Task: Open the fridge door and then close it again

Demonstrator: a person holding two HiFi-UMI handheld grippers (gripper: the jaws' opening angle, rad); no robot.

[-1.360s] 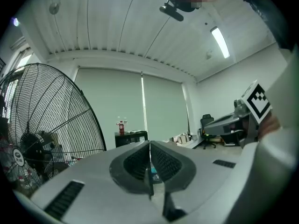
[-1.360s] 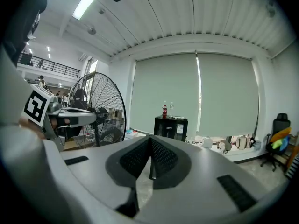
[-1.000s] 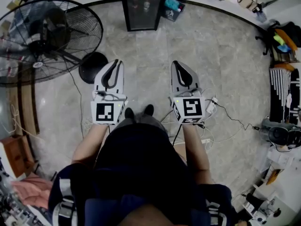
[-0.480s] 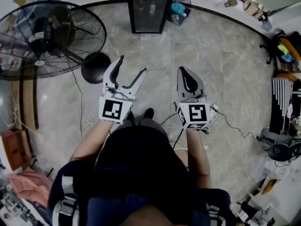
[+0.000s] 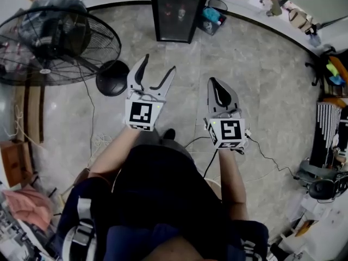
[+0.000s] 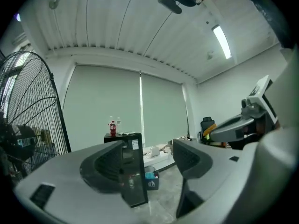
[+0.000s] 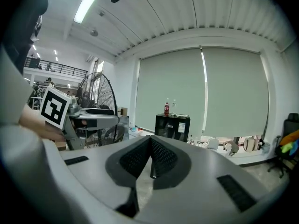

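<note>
The small black fridge (image 5: 174, 12) with a dark glass door stands closed against the far wall, well ahead of both grippers. A red bottle (image 6: 112, 128) stands on its top. My left gripper (image 5: 159, 64) is open. Its jaws have just been opening and hold nothing. In the left gripper view the fridge (image 6: 132, 171) shows far off through the gap of that gripper (image 6: 148, 148). My right gripper (image 5: 216, 83) is shut on nothing, level with the left one. In the right gripper view its jaws (image 7: 150, 141) meet below the distant fridge (image 7: 172, 127).
A large floor fan (image 5: 54, 42) stands at the left, its round base (image 5: 111, 78) close to my left gripper. A blue bin (image 5: 209, 12) sits right of the fridge. A cable (image 5: 266, 156) trails across the floor at the right, and clutter lines the right wall.
The left jaws went from shut to wide open. Both grippers moved forward, and the fridge now sits nearer.
</note>
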